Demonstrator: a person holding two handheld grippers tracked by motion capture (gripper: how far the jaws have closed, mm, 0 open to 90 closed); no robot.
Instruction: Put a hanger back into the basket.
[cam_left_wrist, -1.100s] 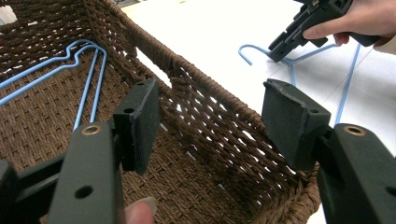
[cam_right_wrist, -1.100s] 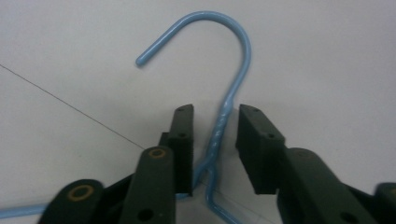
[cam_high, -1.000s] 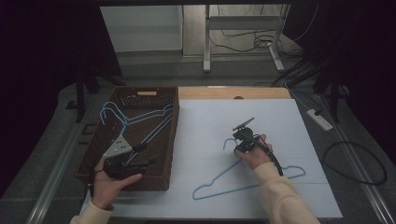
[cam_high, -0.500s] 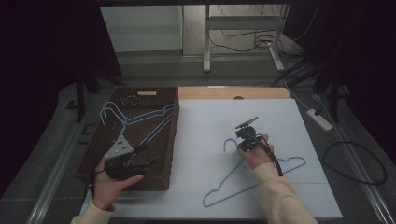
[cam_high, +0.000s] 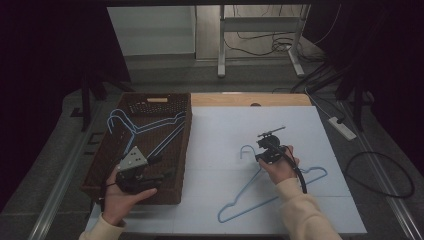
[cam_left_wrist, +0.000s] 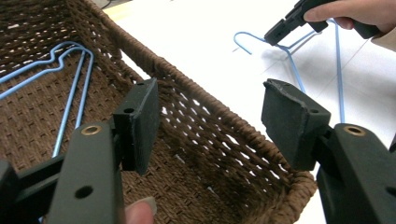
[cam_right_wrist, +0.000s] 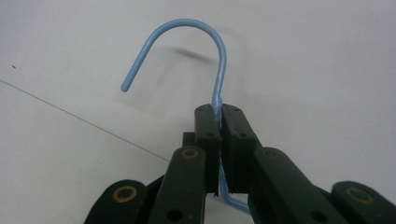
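A light blue wire hanger (cam_high: 250, 206) lies on the white table. My right gripper (cam_high: 260, 156) is shut on its neck just below the hook (cam_high: 244, 148). In the right gripper view the pads (cam_right_wrist: 208, 122) pinch the wire, and the hook (cam_right_wrist: 205, 25) curves up and to the left beyond them. My left gripper (cam_high: 162, 169) hovers open over the near right corner of a brown wicker basket (cam_high: 150, 97), its jaws (cam_left_wrist: 210, 107) wide apart with nothing between them. More blue hangers (cam_high: 145, 127) lie in the basket.
The basket's woven wall (cam_left_wrist: 210, 126) runs between my left jaws and the white table top (cam_high: 220, 135). A strip of wooden table (cam_high: 250, 99) shows at the back. On the floor beyond lie cables and a power strip (cam_high: 342, 127).
My right gripper has shifted slightly to the right, and the blue hanger on the table has slid and swung with it. My left hand has stayed put.
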